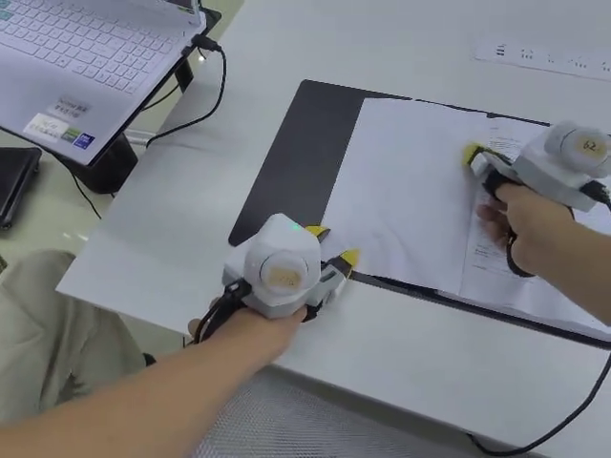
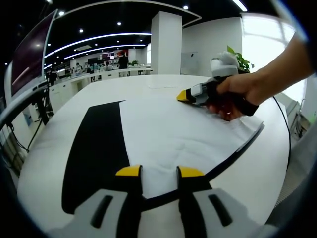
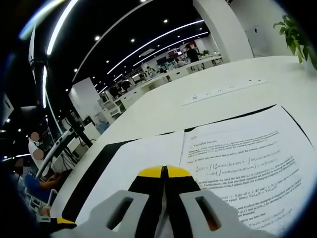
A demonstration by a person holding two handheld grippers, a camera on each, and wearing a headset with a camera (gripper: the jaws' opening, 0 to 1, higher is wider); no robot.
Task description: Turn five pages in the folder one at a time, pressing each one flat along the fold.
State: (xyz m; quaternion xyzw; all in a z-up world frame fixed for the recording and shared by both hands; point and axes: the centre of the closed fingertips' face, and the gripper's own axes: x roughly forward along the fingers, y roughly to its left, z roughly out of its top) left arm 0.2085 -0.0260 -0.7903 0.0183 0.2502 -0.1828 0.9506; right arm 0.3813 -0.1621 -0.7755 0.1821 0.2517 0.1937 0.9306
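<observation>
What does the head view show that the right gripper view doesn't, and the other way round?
The head view adds the open silver laptop with its black cable, and both tools from above: the left hand-held gripper open at the page's near edge, the right hand-held gripper by the fold. The right gripper view adds a leafy green plant, long ceiling light strips, and that hand-held gripper's shut yellow tips up close. Both share the flat black folder, the blank white turned page, the printed text page and the long white power strip.

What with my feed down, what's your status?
Left gripper open at folder's near edge. Right gripper shut at turned page's edge. Nothing else in way.
</observation>
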